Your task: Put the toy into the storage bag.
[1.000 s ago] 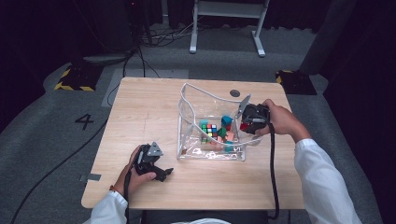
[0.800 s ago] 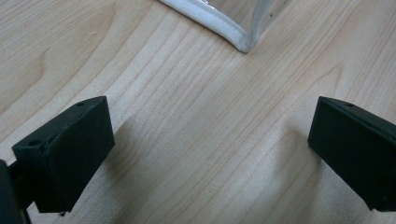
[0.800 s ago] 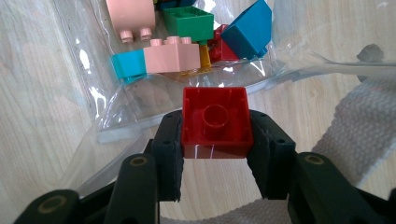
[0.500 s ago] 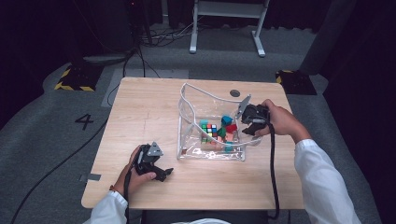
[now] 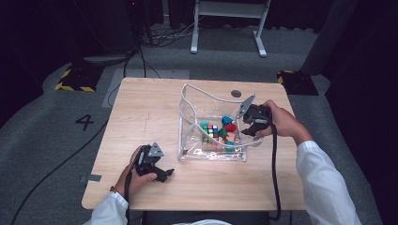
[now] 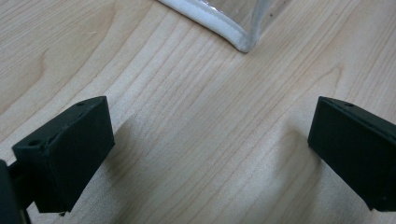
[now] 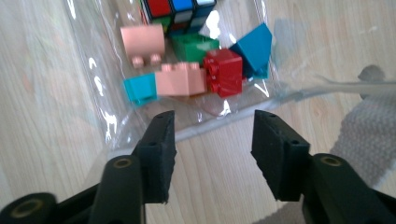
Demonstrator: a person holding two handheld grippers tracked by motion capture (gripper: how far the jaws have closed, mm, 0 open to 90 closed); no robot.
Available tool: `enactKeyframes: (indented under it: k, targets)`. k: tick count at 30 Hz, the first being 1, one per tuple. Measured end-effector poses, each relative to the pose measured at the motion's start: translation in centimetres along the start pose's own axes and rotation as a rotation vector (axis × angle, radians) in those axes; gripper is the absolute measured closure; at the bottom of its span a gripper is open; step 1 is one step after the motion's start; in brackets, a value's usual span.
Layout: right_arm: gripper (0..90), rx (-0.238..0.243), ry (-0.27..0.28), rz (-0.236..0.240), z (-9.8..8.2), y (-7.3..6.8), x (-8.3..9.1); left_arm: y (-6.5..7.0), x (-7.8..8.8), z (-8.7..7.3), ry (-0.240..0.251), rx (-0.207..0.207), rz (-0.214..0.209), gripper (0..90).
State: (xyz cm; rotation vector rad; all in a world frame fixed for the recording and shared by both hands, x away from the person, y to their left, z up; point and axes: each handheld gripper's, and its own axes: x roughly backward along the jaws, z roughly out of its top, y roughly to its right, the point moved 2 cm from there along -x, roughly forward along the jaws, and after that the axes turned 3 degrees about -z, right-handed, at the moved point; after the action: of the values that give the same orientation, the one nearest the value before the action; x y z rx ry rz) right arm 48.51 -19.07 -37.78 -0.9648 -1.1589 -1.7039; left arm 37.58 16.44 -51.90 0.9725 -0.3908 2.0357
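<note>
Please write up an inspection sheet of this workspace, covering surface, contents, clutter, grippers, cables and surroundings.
Surface: light wooden table, round dark spot near far edge.
Job's things: clear plastic pouch with white trim, open; inside, multicoloured puzzle cube, red brick, pink bricks, green brick, teal pieces.
Clutter: nothing seen.
Grippers: left gripper open over bare wood; right gripper open at pouch rim.
Cables: black cable trails from right gripper.
Surroundings: grey carpet, floor number 4, hazard-striped mats.

A clear bag (image 5: 212,136) of toy blocks (image 5: 217,132) sits near the desk's (image 5: 141,108) right edge. One hand-held gripper (image 5: 248,129) touches its right side.
</note>
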Motion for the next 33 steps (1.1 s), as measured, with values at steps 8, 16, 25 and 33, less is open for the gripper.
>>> enactKeyframes:
  k: [8,16,25,33]
  targets:
    - [38.0,-0.025,0.152,-0.01,0.6,-0.2,0.6,0.0,0.0,0.0,0.0,0.002,0.0,0.4]
    - [29.5,-0.058,0.274,-0.099,1.4,-0.5,1.4,0.0,0.0,0.0,0.0,0.0,0.0,0.4]
    - [24.4,-0.146,0.39,-0.157,1.4,-0.9,2.4,0.0,0.0,0.0,0.0,0.001,0.0,0.4]
    - [23.3,-0.199,0.431,-0.208,0.7,-0.8,3.9,0.0,0.0,0.0,0.0,0.002,0.0,0.4]
